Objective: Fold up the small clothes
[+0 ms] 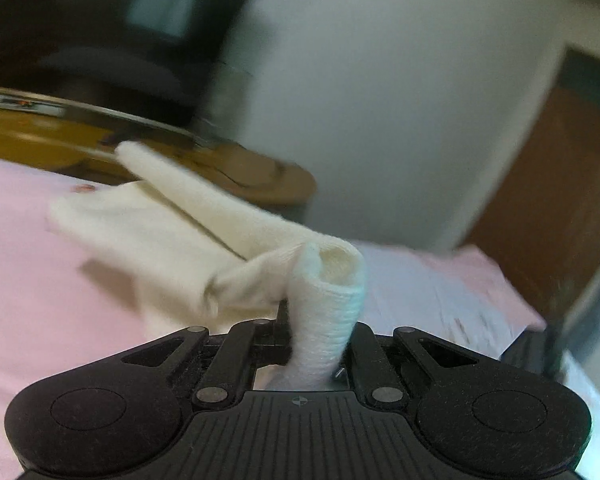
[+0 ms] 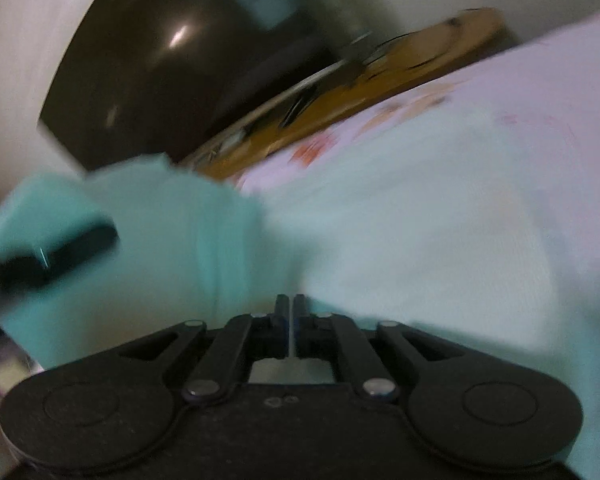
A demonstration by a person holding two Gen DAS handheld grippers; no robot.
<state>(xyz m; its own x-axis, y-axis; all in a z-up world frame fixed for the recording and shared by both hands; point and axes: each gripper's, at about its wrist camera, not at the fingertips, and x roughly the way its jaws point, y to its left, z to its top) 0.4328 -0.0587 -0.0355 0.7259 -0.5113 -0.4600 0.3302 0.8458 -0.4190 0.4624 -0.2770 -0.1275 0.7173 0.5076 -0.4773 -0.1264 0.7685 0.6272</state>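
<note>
Two grippers are at work on one cream garment (image 1: 168,220), which looks like a small knitted piece lying partly on the pink bed sheet (image 1: 24,264). The left gripper (image 1: 320,320) is clamped on a rolled, tube-like end of the cloth, which stands up between its fingers and hides them, so the grip is read from the bunched fabric wedged there. From that pinched end the garment's long axis runs away and to the left, toward the far edge of the bed, where a narrow strip lifts off the sheet and points at the wooden furniture (image 1: 260,176) beyond. Holding the end raised this way seems meant to carry it over the flat part for a fold.

In the right wrist view the right gripper (image 2: 290,312) has its fingers drawn together with only a thin slit between them, at the edge of pale cloth (image 2: 400,220); whether fabric is actually caught in that slit is too blurred to tell. A dark shape, probably the left gripper, sits at the left of that view against the lifted fabric. The cloth there looks tinted green, likely by the camera.
</note>
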